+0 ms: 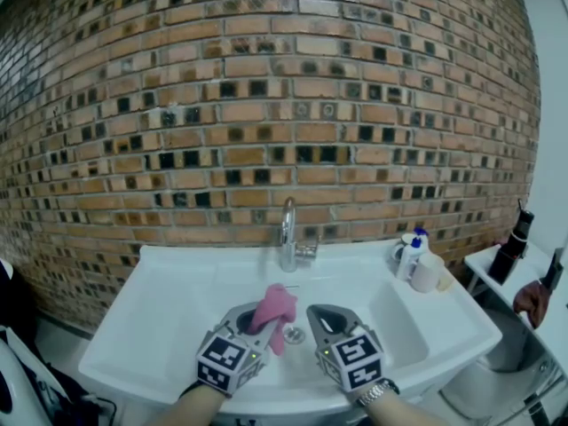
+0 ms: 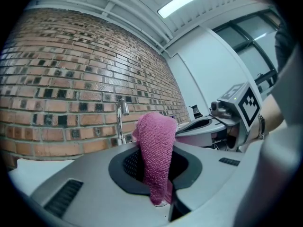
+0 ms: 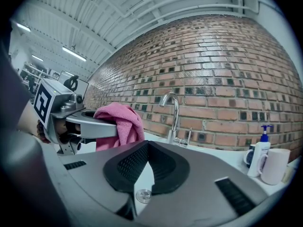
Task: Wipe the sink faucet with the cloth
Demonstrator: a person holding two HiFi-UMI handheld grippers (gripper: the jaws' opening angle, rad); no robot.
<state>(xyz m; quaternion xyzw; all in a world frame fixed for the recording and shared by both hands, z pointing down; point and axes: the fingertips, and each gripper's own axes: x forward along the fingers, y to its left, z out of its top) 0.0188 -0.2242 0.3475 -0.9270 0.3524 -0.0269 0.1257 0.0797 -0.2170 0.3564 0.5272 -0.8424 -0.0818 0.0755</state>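
The left tongs point(image 1: 253, 318) are clenched on a pink cloth point(image 1: 277, 307). The cloth sticks up out of them and its end hangs down. The right tongs point(image 1: 319, 313) are pressed shut with nothing in them. Both tongs are side by side over the front of the white sink point(image 1: 177, 282). The faucet point(image 1: 287, 233) stands at the back of the sink by the brick wall point(image 1: 266, 105), well apart from the cloth, so I think no wiping has begun.

To do this step well, I think the left tongs should squeeze the cloth tight and carry it up to the faucet. The fluffy part should press on the shiny curved pipe and rub from top to bottom, then go over the little handle on its side. The loose end may flop, so slow rubs seem best. The right tongs could pinch that end to pull the cloth flat.

Counting: one faucet, one cloth, one sink, two tongs. On the sink's right side stand one soap pump bottle point(image 1: 410, 256), one white mug point(image 1: 428, 273) and one darker cup point(image 3: 248, 157).
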